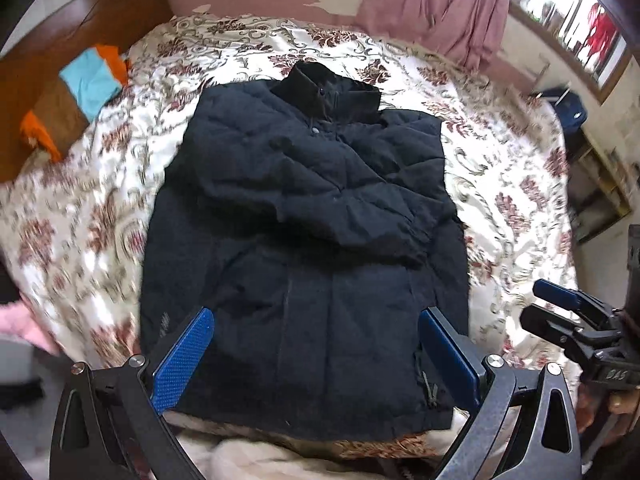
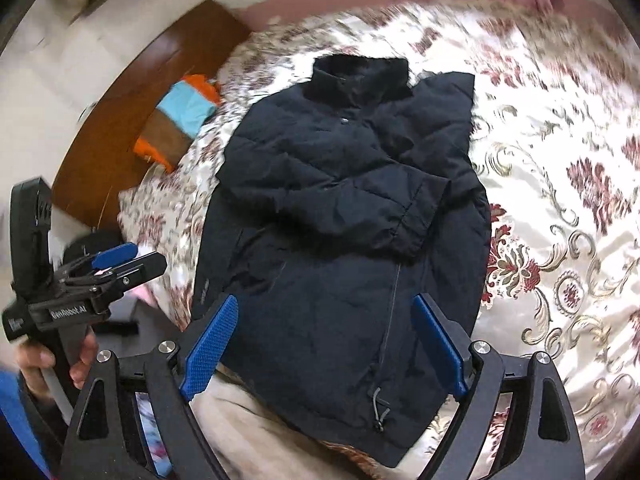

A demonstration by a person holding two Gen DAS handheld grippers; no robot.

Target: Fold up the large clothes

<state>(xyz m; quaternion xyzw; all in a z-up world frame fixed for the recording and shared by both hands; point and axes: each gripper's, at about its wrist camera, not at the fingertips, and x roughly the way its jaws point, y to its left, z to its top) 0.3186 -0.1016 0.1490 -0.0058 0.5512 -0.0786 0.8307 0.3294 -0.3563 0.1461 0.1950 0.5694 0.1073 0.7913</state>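
- Both the left gripper (image 1: 316, 360) and the right gripper (image 2: 326, 346) hovered spread wide, holding nothing.
- The bulky dark navy padded jacket (image 1: 304, 248) risked slipping; its folded sleeves (image 2: 348, 204) could spring loose if pinched shallowly.

Found bare floral bedspread (image 1: 100, 216) open on both sides of the dark jacket (image 1: 304, 240), wider on the right. Saw folded orange-and-blue cloth (image 1: 94, 80) against the wooden headboard (image 1: 80, 32) blocking the far left. Held both the left gripper (image 1: 316, 356) and the right gripper (image 2: 324, 344) wide apart above the hem.
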